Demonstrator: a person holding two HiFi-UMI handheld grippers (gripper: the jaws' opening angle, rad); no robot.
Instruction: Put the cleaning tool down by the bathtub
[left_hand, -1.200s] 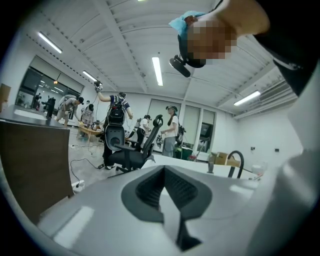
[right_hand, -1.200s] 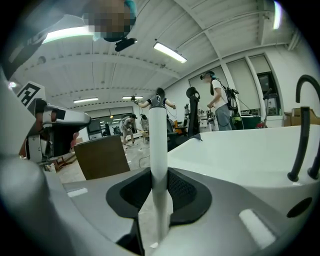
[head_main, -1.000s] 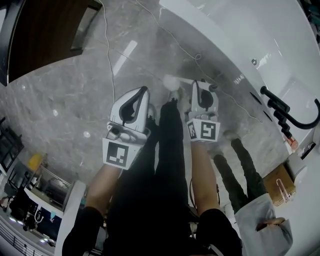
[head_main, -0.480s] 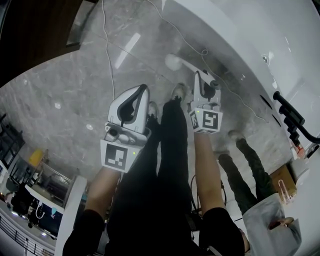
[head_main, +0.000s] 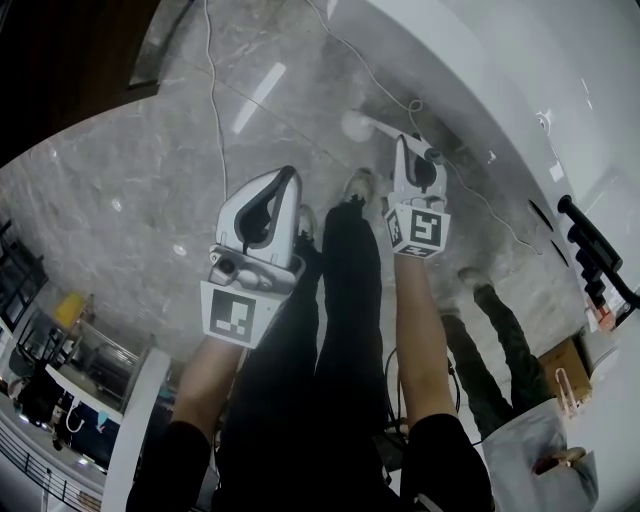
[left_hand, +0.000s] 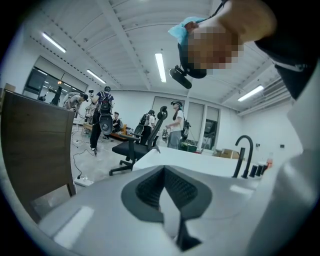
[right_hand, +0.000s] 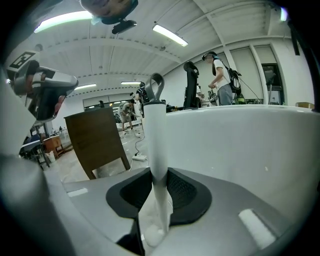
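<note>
The cleaning tool (head_main: 366, 125), a white handle ending in a round white head, is held in the right gripper (head_main: 403, 142). In the right gripper view the handle (right_hand: 154, 135) stands between the two dark pads, and the jaws are closed narrowly on it.

**Key relation:** the tool projects straight forward from the right gripper's jaws. In the head view its long axis runs up and to the left, away from me, with the head low over the grey floor (head_main: 150, 170). I cannot tell whether the head touches the floor. The bathtub (head_main: 480, 60) lies just to the tool's right, and its white wall (right_hand: 240, 145) fills the right side of the right gripper view. I judge that the put-down is mainly a lowering move, with the tub side already close.

**Other hand:** the left gripper (head_main: 288, 180) is well to the left of the tool, with its jaws together on nothing (left_hand: 163, 170). The right hand is the nearer one and the only one engaged.

**Count:**
- one cleaning tool
- one bathtub
- two grippers
- one black faucet (head_main: 592, 250)
- one bystander (head_main: 490, 340) standing to my right
</note>
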